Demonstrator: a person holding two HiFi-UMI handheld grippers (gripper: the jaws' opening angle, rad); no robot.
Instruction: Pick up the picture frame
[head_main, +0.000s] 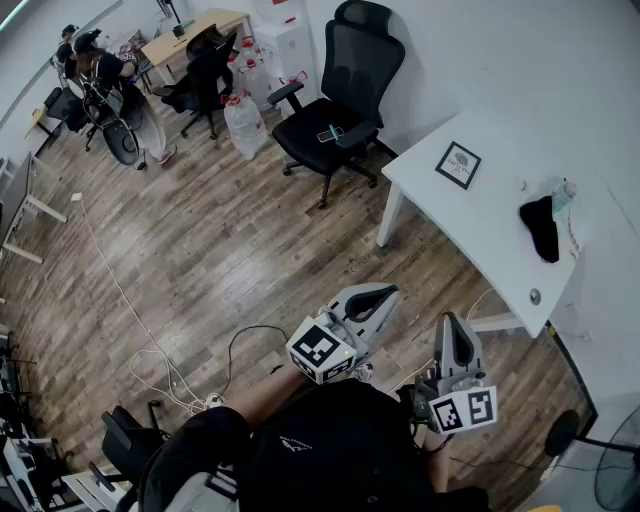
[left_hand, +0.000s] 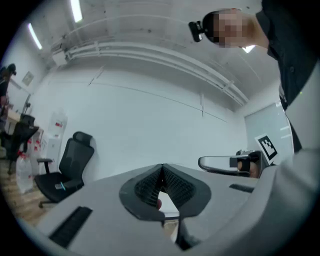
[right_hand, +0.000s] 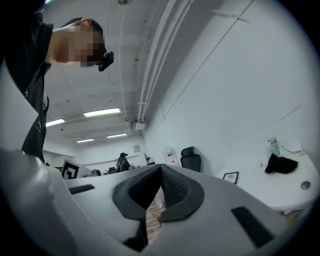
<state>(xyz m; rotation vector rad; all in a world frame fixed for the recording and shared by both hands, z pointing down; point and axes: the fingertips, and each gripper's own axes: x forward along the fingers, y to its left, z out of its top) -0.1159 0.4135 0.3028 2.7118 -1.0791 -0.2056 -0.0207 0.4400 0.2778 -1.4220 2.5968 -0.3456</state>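
The left gripper and the right gripper each have their 2 jaws pressed together, gripping nothing. In the head view the picture frame sits on the white table, at 1 o'clock from them and well apart. A black cloth lies at the frame's 4 o'clock.

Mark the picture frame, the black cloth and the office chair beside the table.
picture frame (head_main: 458, 165): head view, white print inside.
black cloth (head_main: 541, 228): head view, its middle.
office chair (head_main: 360, 65): head view, mesh backrest.
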